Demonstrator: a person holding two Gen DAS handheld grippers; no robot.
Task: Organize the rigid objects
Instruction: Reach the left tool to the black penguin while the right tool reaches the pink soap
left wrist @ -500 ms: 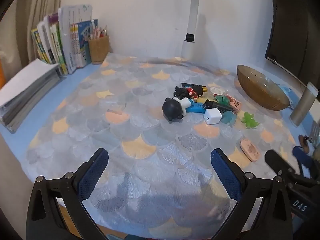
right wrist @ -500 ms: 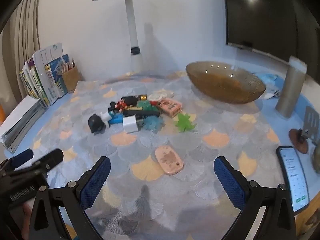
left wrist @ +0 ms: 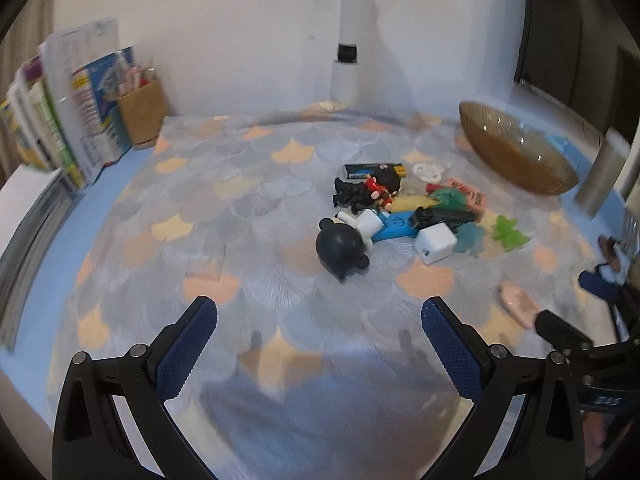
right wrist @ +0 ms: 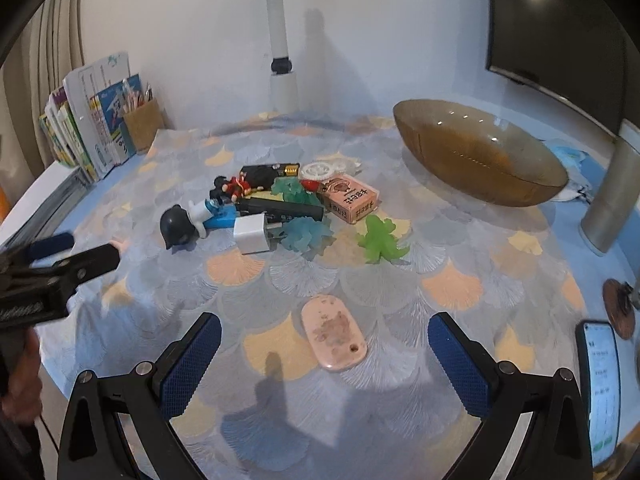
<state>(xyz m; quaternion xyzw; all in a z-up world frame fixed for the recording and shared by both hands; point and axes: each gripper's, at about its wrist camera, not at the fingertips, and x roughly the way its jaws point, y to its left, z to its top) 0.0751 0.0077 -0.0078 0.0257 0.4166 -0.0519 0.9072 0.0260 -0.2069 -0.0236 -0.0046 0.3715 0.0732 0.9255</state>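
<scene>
A pile of small rigid objects lies mid-table: a black-headed figurine [left wrist: 342, 246] [right wrist: 178, 224], a white charger cube [left wrist: 435, 245] [right wrist: 252, 235], a pink box [right wrist: 347, 198], a green star-shaped toy [right wrist: 380, 240] [left wrist: 510, 233] and a black battery pack [right wrist: 270, 172]. A pink oval tag [right wrist: 333, 333] [left wrist: 516, 304] lies apart, just ahead of my right gripper [right wrist: 324, 344]. An amber glass bowl [right wrist: 478, 158] [left wrist: 516, 152] sits at the back right. My left gripper [left wrist: 319, 328] is open and empty, short of the figurine. My right gripper is open and empty.
Books [left wrist: 80, 100] and a pencil holder [left wrist: 142, 114] stand at the back left. A white lamp post [right wrist: 282, 48] stands at the back. A phone [right wrist: 598, 392], a grey cylinder [right wrist: 610, 196] and a brown coaster [right wrist: 620, 306] are at the right edge.
Both grippers have moved forward toward the pile. The pink tag now lies closer between the right gripper's fingers. Both stay open.
</scene>
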